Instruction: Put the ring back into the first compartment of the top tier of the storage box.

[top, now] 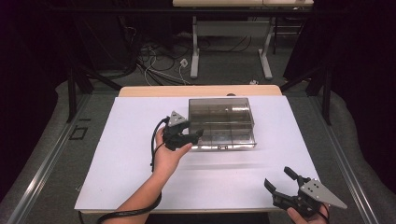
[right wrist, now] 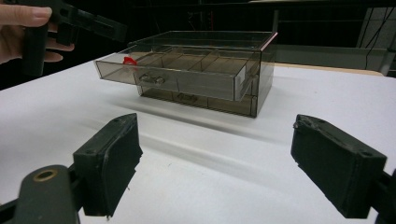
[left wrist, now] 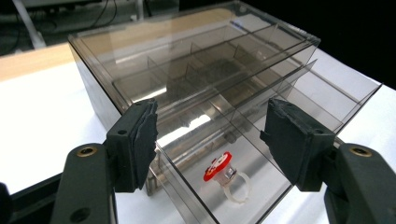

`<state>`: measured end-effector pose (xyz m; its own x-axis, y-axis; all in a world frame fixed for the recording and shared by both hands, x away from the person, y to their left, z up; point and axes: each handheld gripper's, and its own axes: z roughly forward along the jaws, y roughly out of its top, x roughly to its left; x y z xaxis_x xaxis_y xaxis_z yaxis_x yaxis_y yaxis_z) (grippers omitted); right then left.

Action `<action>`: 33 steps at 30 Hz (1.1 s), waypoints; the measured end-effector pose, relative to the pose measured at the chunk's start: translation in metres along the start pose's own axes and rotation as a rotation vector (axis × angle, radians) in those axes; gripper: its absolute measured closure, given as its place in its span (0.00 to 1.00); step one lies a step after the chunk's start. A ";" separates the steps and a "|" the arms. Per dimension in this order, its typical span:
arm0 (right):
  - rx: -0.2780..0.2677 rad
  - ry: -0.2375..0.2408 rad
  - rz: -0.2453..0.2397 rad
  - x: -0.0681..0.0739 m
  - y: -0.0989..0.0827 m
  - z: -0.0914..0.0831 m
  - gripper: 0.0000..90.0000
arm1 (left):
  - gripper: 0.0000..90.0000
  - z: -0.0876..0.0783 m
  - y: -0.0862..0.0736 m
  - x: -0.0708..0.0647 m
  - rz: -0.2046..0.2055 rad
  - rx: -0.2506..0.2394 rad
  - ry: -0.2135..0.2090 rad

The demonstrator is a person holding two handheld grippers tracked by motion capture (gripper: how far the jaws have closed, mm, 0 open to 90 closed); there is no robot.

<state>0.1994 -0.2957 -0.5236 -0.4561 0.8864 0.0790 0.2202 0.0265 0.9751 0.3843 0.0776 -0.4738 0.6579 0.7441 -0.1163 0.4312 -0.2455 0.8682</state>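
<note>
With the red-topped ring (left wrist: 224, 175) lying in the end compartment of the pulled-out drawer (left wrist: 261, 154) and the left gripper (left wrist: 210, 140) above it, jaws apart and empty, best lift straight clear of the drawer walls, while the right gripper (top: 282, 179) waits open over the table (top: 130, 140).
</note>
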 end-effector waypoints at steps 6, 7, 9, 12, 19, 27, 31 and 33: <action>-0.001 0.006 -0.001 0.001 0.000 0.001 0.17 | 0.38 -0.010 0.003 0.000 -0.004 -0.005 -0.017; -0.001 0.004 0.000 0.001 0.000 0.001 0.17 | 0.36 -0.011 0.003 0.001 -0.009 -0.004 -0.018; 0.000 0.001 0.002 0.000 0.000 0.000 0.17 | 0.31 -0.014 0.003 0.001 -0.018 -0.007 -0.023; -0.001 0.001 0.000 0.000 0.000 0.000 0.17 | 0.27 -0.019 0.002 0.002 -0.018 -0.010 -0.026; -0.002 0.001 0.003 0.001 0.000 0.001 0.17 | 0.18 -0.033 -0.003 0.008 -0.031 -0.022 -0.028; 0.004 -0.006 -0.003 0.001 -0.001 0.001 0.17 | 0.05 -0.050 -0.009 0.015 -0.049 -0.051 -0.020; -0.006 -0.006 -0.004 0.001 -0.001 0.002 0.17 | 0.01 -0.058 -0.012 0.018 -0.036 -0.049 -0.020; 0.002 -0.006 -0.001 0.001 -0.001 0.001 0.17 | 0.01 -0.062 -0.013 0.018 -0.038 -0.049 -0.022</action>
<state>0.1999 -0.2943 -0.5243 -0.4509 0.8893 0.0765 0.2211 0.0282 0.9749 0.3521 0.1328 -0.4568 0.6550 0.7386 -0.1599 0.4259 -0.1860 0.8854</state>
